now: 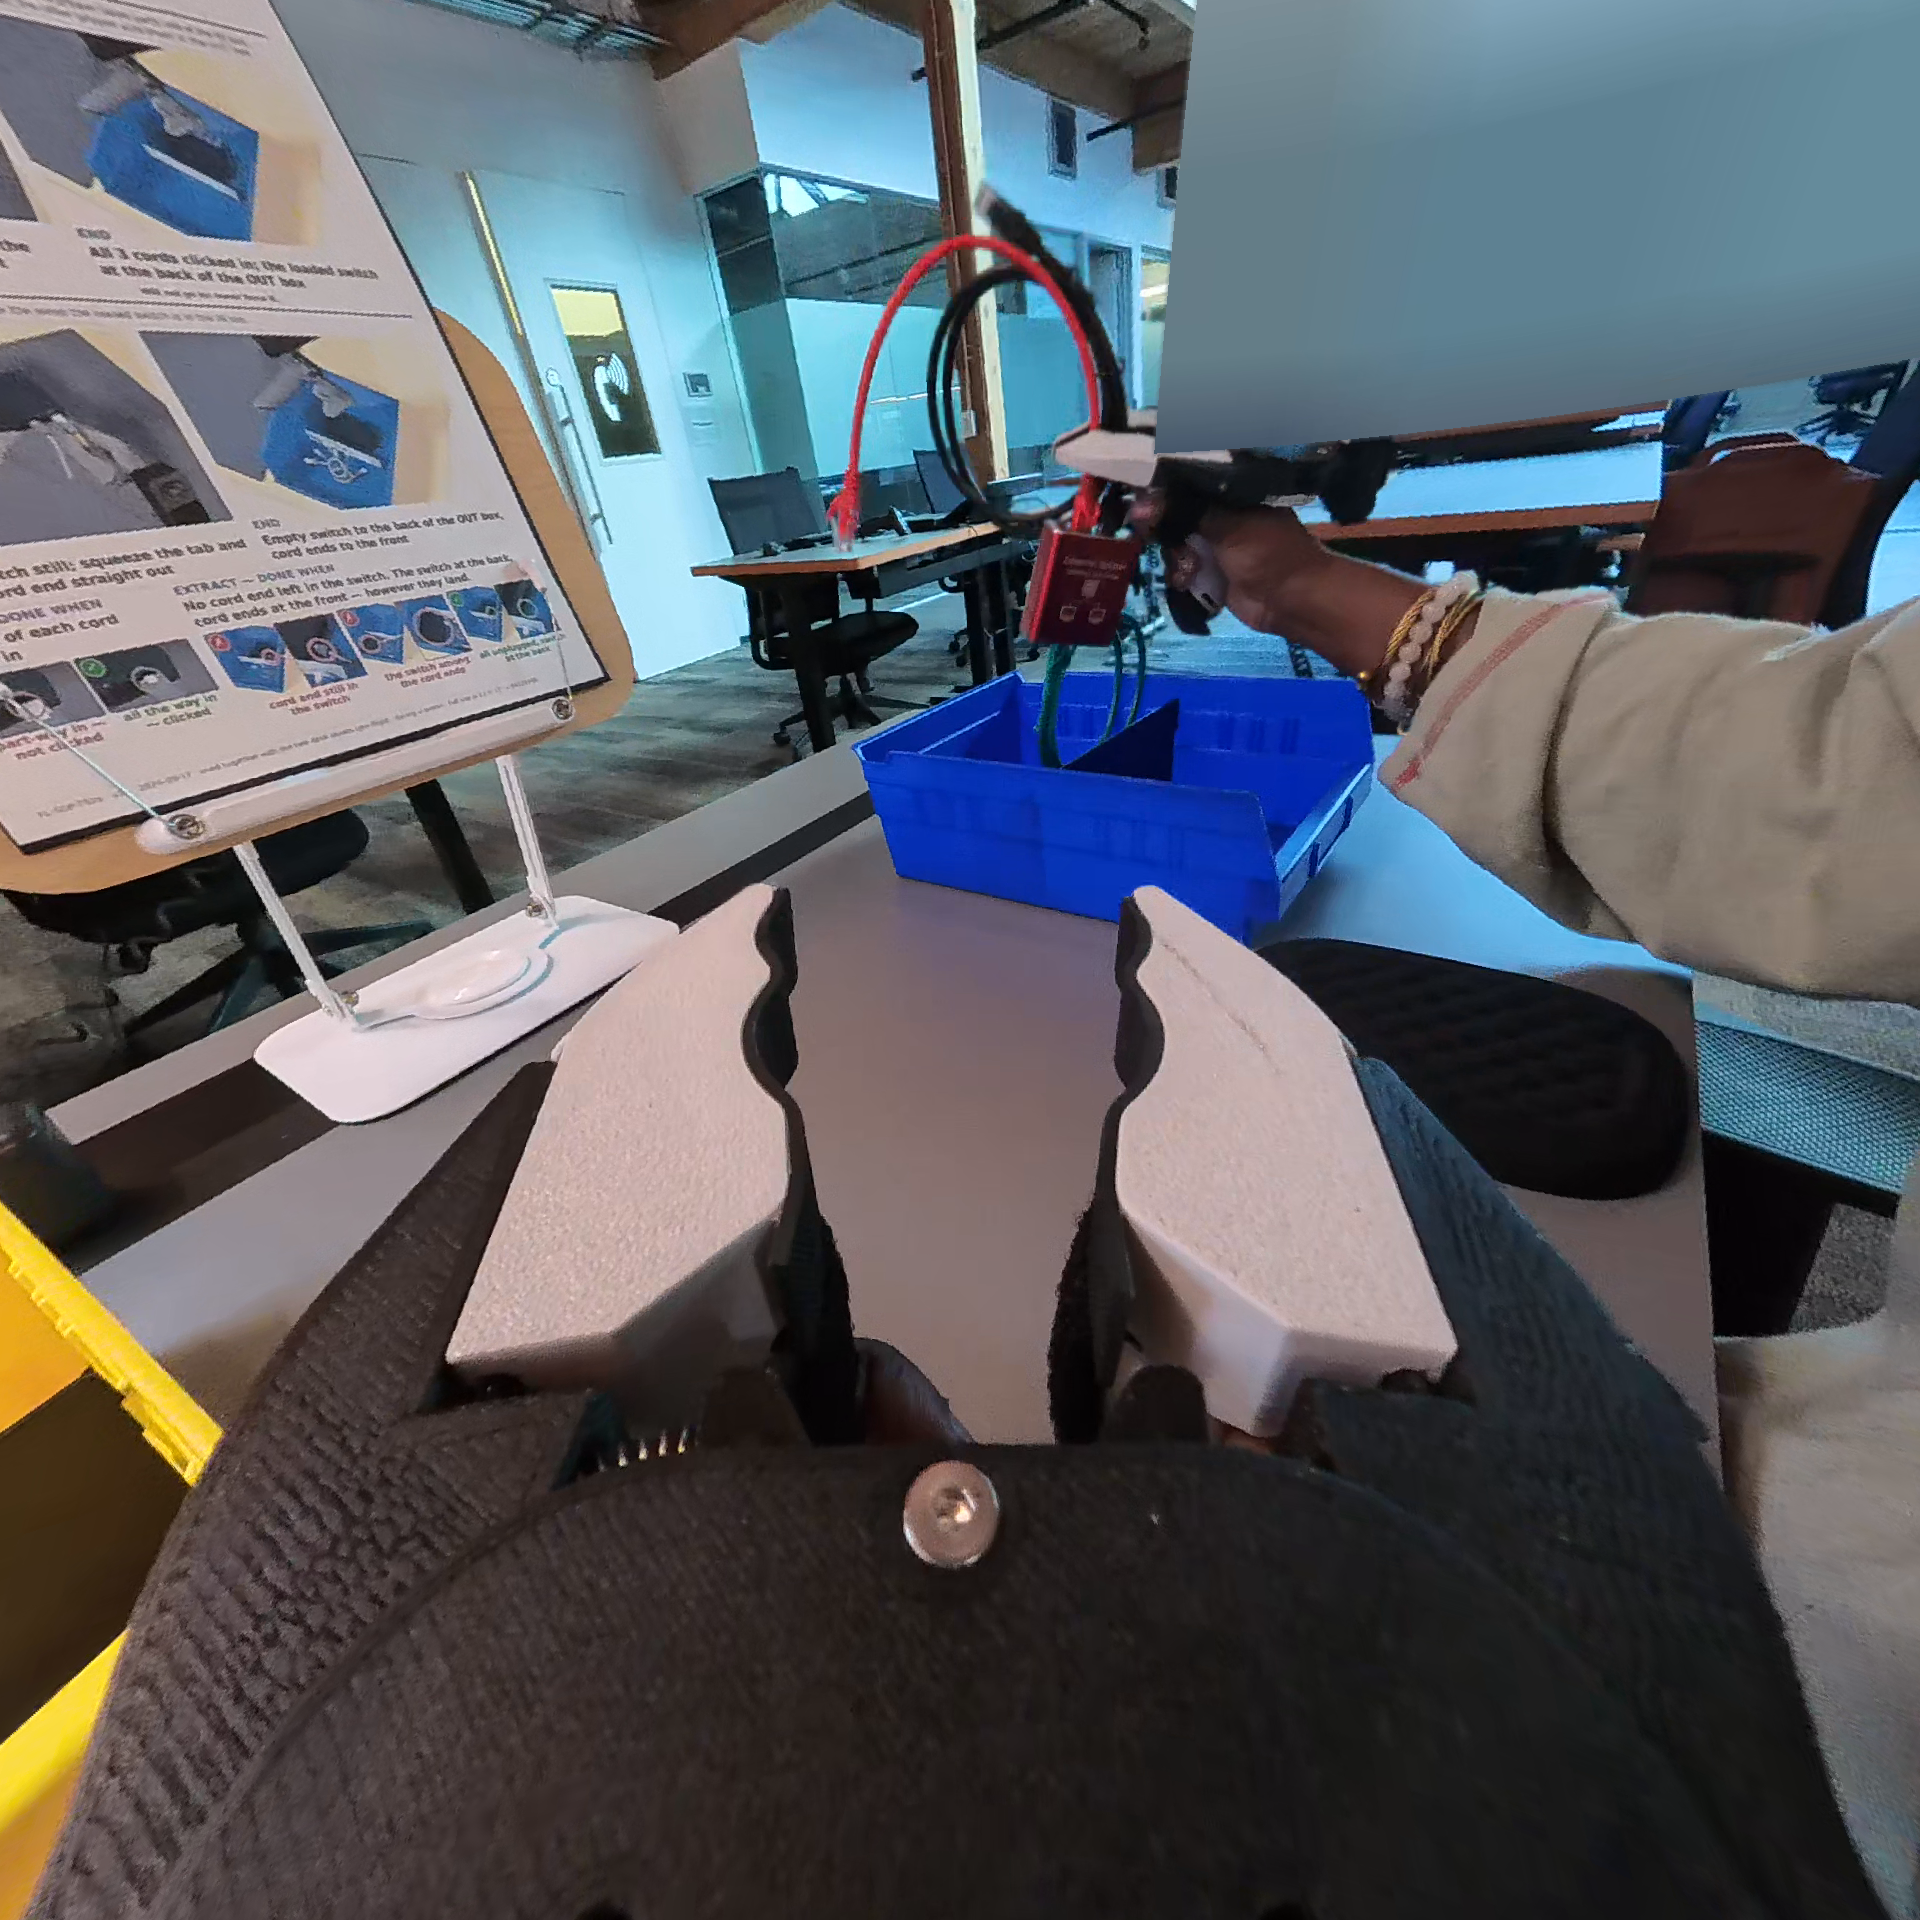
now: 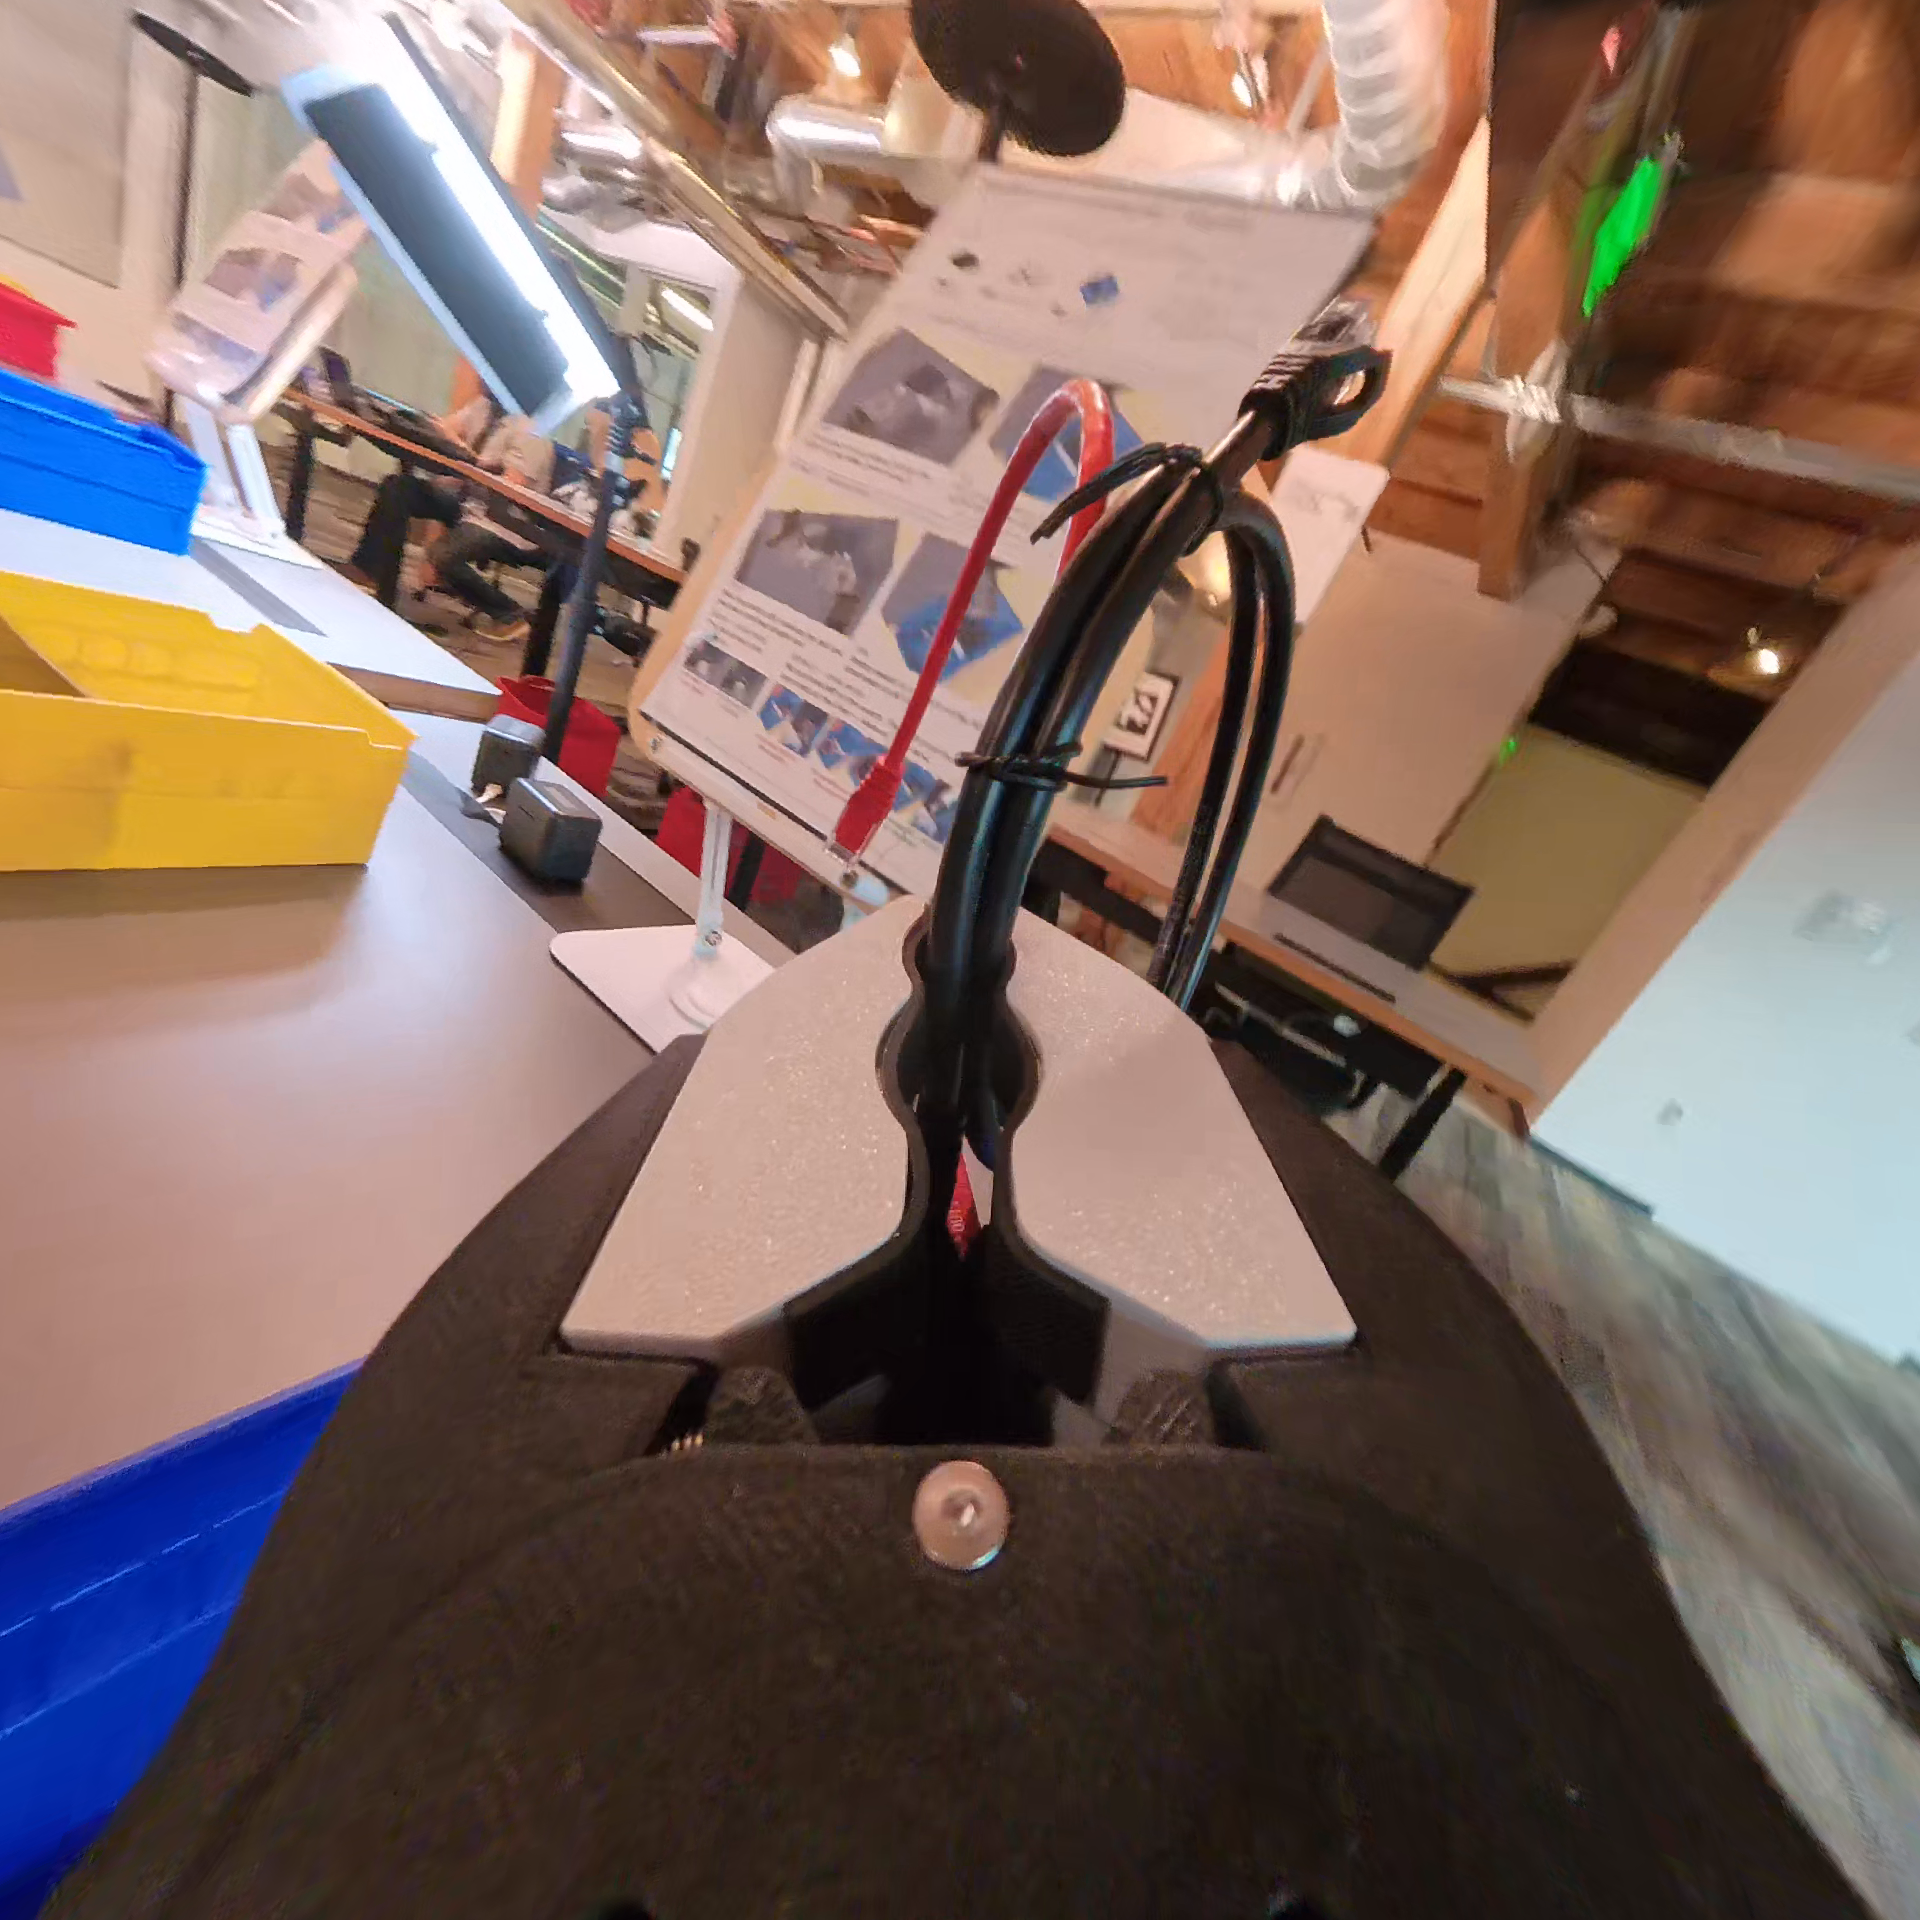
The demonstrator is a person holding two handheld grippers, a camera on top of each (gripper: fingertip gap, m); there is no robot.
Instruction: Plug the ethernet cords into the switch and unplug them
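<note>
Right gripper (image 2: 961,997) is clamped on a bundle of cords, black cord (image 2: 1101,665) and red cord (image 2: 966,592) looping up and fwd past its tips. Left gripper (image 1: 951,966) hangs wide apart, holding nothing, low over the table (image 1: 935,1091). From the left claw the red switch (image 1: 1075,587) dangles ahead, up and to the right, long axis roughly vertical, over the blue bin (image 1: 1070,821); the right claw is nearer. Only the left wrist view shows switch and green cord (image 1: 1055,696); probably still plugged in, hard to tell.
</note>
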